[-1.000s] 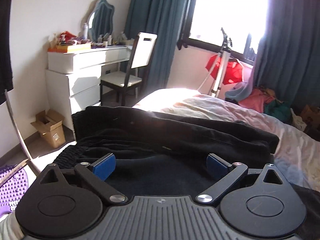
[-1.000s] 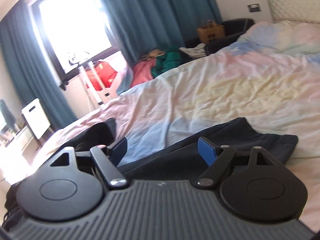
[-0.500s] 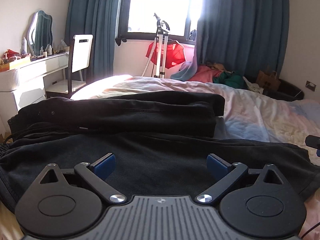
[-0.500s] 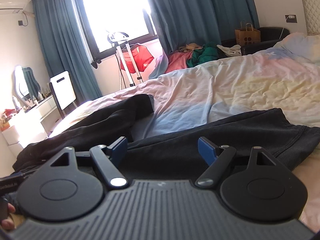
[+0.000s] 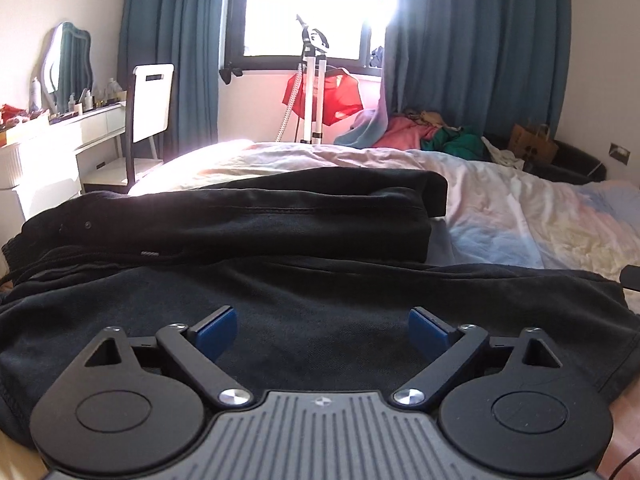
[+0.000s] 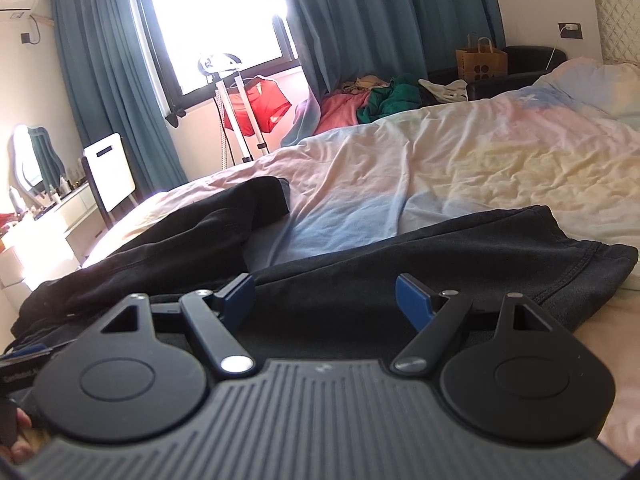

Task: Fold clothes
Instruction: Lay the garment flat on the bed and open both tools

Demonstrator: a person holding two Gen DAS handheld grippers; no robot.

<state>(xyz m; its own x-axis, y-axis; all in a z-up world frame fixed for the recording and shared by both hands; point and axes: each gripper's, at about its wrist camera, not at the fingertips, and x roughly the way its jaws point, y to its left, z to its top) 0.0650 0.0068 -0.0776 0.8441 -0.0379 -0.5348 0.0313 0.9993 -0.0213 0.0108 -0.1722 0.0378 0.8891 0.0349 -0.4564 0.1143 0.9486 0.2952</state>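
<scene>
A pair of black trousers (image 5: 280, 296) lies flat on the bed, one leg folded up into a thick band (image 5: 248, 220) at the far side. The other leg runs right to its hem (image 6: 580, 256). My left gripper (image 5: 322, 328) is open and empty, low over the near leg by the waistband end. My right gripper (image 6: 324, 296) is open and empty, low over the same leg near the hem. The left gripper's edge shows at the right wrist view's lower left (image 6: 24, 356).
The bed has a pale pastel sheet (image 6: 460, 160). A white dresser (image 5: 60, 148) and chair (image 5: 150, 104) stand left. A garment steamer with a red top (image 5: 316, 92) stands by the window. A clothes pile (image 5: 424, 132) and paper bag (image 6: 480, 60) sit beyond the bed.
Both views have swung from the room's sides towards the window and settled. Both grippers stayed open and sit lower and closer over the trousers.
</scene>
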